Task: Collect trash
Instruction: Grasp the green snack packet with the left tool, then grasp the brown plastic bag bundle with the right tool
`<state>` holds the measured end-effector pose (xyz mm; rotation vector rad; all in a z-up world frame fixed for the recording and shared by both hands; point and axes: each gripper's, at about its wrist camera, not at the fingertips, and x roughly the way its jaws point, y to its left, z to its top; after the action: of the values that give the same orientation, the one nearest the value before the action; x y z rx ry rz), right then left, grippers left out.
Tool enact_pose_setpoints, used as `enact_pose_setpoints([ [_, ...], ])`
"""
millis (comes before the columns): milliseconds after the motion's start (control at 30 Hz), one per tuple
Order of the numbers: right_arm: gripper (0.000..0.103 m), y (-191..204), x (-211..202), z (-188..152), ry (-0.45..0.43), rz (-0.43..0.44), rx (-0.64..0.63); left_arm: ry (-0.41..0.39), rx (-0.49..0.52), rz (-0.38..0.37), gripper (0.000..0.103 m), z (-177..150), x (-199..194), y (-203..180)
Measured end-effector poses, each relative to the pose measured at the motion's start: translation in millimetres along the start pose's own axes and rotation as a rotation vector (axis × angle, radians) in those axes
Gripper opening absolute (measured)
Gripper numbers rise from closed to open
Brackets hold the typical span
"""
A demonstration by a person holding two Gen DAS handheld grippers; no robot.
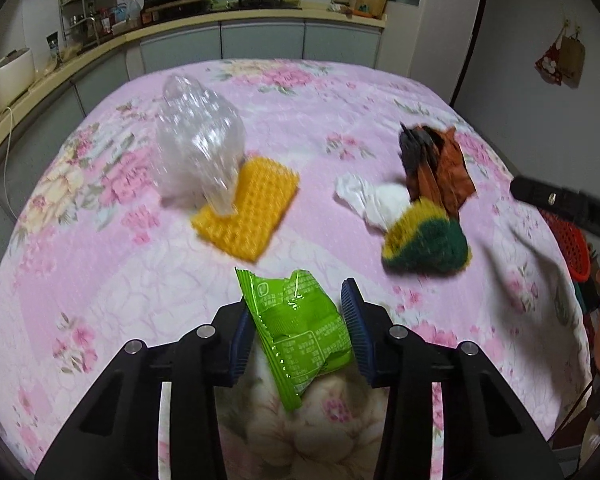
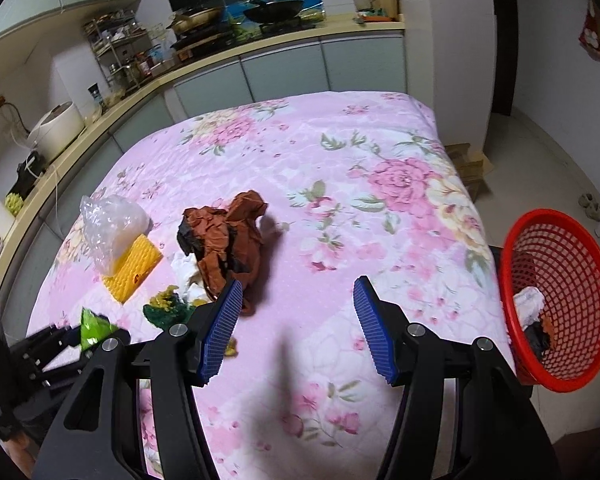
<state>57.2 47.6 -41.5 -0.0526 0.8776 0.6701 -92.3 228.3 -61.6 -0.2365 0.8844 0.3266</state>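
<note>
1. I'm gripping the green snack wrapper (image 1: 298,332) in my left gripper (image 1: 300,330); both blue pads are pressing its sides and it's hanging just above the pink floral tablecloth (image 1: 100,280).
2. My right gripper (image 2: 296,330) is hovering over the cloth with fingers spread wide, nothing between them.
3. Trash lying on the table: a clear plastic bag (image 1: 198,152) resting partly on a yellow sponge (image 1: 256,208), a crumpled white tissue (image 1: 376,200), a brown-and-black crumpled wrapper (image 1: 436,164) touching the tissue, and a green-and-yellow scrubber (image 1: 428,244) just beside both.
4. I'm seeing the red mesh basket (image 2: 580,264) tilted at the table's right edge, well apart from the pile, with 2 or so scraps inside, white and dark.
</note>
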Motion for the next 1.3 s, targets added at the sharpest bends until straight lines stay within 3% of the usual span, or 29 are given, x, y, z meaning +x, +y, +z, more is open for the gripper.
enact_pose_setpoints([
  [667, 0.056, 43.6, 67.1, 27.3, 0.112, 0.128, -0.042, -0.050, -0.059, 0.046, 0.040, 16.9, -2.8, 35.3],
  [1000, 0.056, 36.6, 87.0, 31.0, 0.139, 0.115, -0.011, -0.051, -0.069, 0.050, 0.040, 15.6, -2.6, 38.7],
  [1300, 0.049, 23.0, 70.2, 31.9, 0.093, 0.105, 0.008, -0.054, -0.073, 0.061, 0.040, 15.1, -5.1, 39.8],
])
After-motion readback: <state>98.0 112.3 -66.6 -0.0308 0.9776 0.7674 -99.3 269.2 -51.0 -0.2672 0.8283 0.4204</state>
